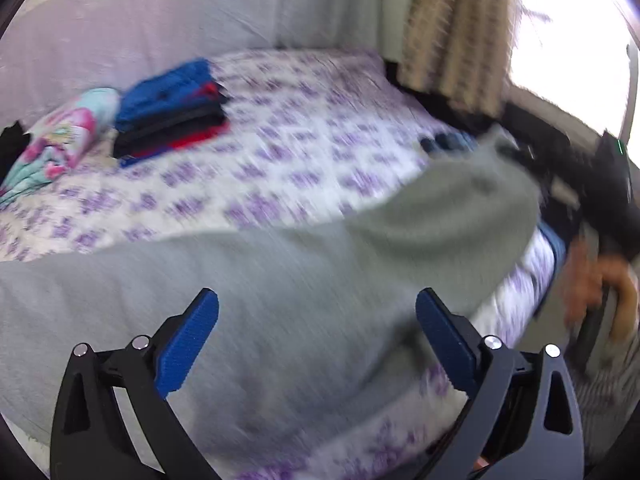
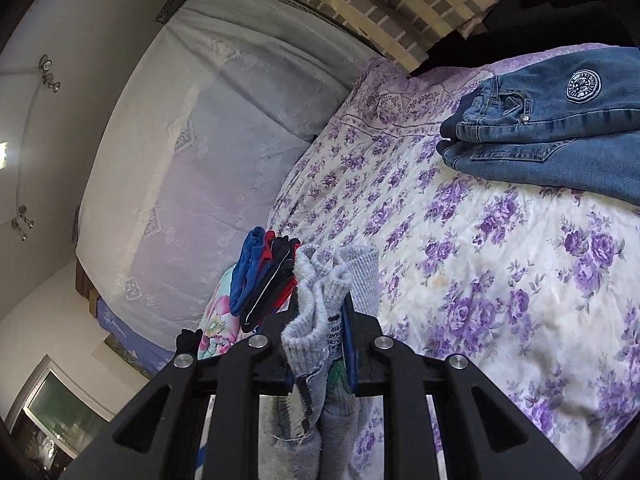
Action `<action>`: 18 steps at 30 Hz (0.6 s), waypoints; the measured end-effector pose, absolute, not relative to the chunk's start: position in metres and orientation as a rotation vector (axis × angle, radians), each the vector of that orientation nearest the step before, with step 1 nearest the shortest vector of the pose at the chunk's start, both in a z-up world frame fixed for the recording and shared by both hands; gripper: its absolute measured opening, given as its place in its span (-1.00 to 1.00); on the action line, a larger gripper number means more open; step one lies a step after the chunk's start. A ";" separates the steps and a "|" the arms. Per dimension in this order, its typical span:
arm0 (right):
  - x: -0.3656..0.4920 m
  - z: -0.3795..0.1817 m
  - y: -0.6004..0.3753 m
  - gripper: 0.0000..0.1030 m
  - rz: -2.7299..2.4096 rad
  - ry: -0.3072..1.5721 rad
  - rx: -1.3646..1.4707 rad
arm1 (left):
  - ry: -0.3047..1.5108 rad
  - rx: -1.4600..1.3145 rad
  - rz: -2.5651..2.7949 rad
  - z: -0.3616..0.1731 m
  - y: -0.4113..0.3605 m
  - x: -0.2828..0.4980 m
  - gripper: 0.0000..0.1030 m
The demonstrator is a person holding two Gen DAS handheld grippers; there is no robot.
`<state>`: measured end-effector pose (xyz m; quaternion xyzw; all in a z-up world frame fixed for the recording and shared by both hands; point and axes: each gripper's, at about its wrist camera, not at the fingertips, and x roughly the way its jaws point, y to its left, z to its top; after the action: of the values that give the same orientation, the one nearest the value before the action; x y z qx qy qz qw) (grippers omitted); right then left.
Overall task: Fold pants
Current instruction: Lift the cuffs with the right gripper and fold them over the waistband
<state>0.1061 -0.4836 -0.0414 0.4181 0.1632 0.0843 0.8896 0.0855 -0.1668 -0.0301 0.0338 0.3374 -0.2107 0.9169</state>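
Observation:
Grey sweatpants [image 1: 304, 280] lie stretched across the floral bedspread [image 1: 280, 152] in the blurred left wrist view. My left gripper [image 1: 316, 316] hovers over them, jaws wide open, with nothing between the blue pads [image 1: 188, 344]. At the right edge of that view a hand [image 1: 592, 292] holds the other gripper. In the right wrist view, rolled sideways, my right gripper [image 2: 320, 312] is shut on a bunched grey edge of the sweatpants [image 2: 316, 312], with a printed label showing between the jaws.
A stack of folded blue, black and red clothes [image 1: 172, 112] sits far left on the bed beside a pink and turquoise patterned item [image 1: 60, 140]. Folded jeans [image 2: 560, 128] lie on the bedspread [image 2: 480, 260]. A pale cover [image 2: 192, 160], brick wall and curtain lie behind.

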 end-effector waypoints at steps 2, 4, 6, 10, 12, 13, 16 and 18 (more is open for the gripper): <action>0.105 -0.042 -0.484 -0.65 0.175 0.334 0.876 | 0.740 0.098 -0.399 -0.032 -0.173 0.103 0.88; 0.104 -0.043 -0.485 -0.65 0.172 0.333 0.878 | 0.793 0.167 -0.394 -0.047 -0.186 0.108 0.88; 0.104 -0.044 -0.487 -0.65 0.169 0.336 0.880 | 0.850 0.246 -0.427 -0.071 -0.199 0.097 0.88; 0.107 -0.044 -0.482 -0.65 0.172 0.343 0.873 | 0.806 0.290 -0.402 -0.093 -0.209 0.080 0.87; 0.105 -0.041 -0.479 -0.65 0.171 0.334 0.864 | 0.837 0.236 -0.433 -0.087 -0.200 0.089 0.87; 0.104 -0.039 -0.478 -0.65 0.170 0.329 0.860 | 0.837 0.179 -0.437 -0.082 -0.192 0.092 0.87; 0.101 -0.028 -0.470 -0.65 0.174 0.319 0.824 | 0.752 0.103 -0.427 -0.063 -0.172 0.086 0.87; 0.100 -0.017 -0.455 -0.65 0.178 0.314 0.764 | 0.696 0.099 -0.420 -0.054 -0.156 0.075 0.87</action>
<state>0.0997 -0.4548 -0.0168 0.3708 0.1525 0.0864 0.9120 0.0748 -0.1560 -0.0538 0.0483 0.3383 -0.2043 0.9173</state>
